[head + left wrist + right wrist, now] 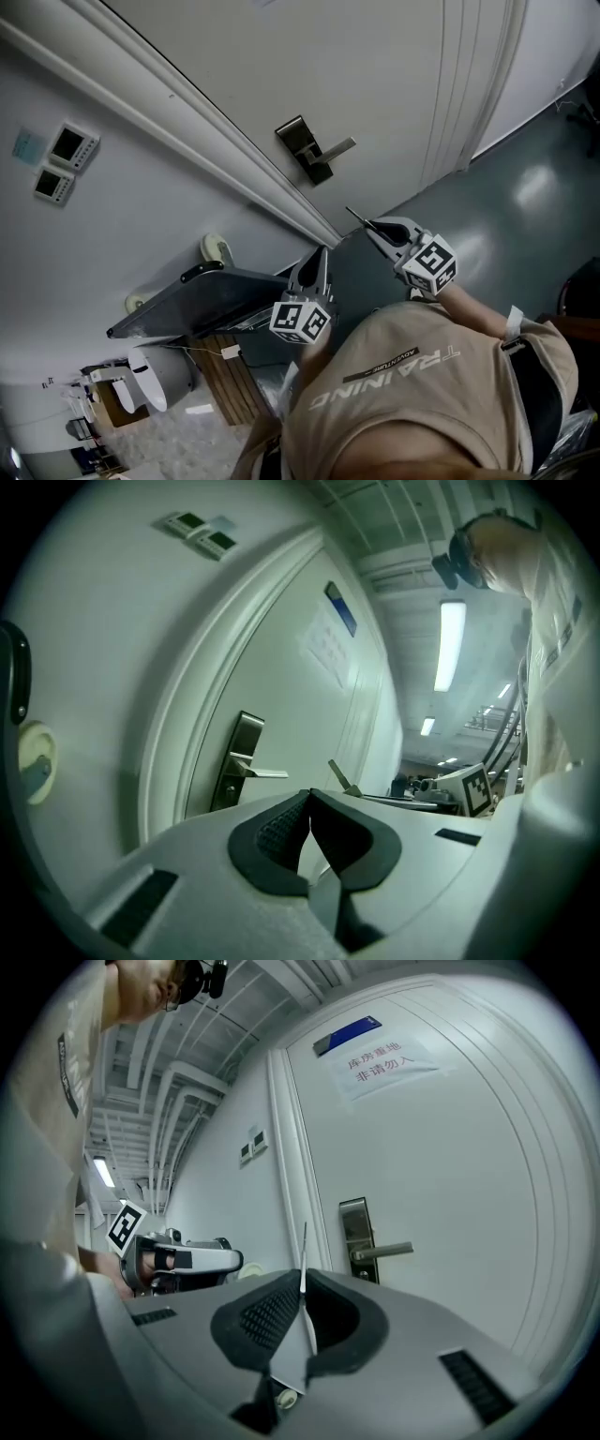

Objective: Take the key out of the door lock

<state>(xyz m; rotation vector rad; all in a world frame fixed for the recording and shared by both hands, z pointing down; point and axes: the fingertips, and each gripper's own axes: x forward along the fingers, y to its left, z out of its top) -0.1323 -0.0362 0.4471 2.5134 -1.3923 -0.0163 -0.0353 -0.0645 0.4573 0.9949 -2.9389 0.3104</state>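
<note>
The right hand-held gripper [373,228] is clamped on the key [355,217]. The key's thin blade sticks out past the jaw tips and points toward the door [234,56]. It is out of the door lock [314,150], held in the air apart from the steel plate and the lever handle [336,148]. The left hand-held gripper [322,255] hangs just beside the right one, jaws pressed together at the tips with nothing between them. Two wall control panels [58,161] sit on the wall beyond the door frame [187,122].
</note>
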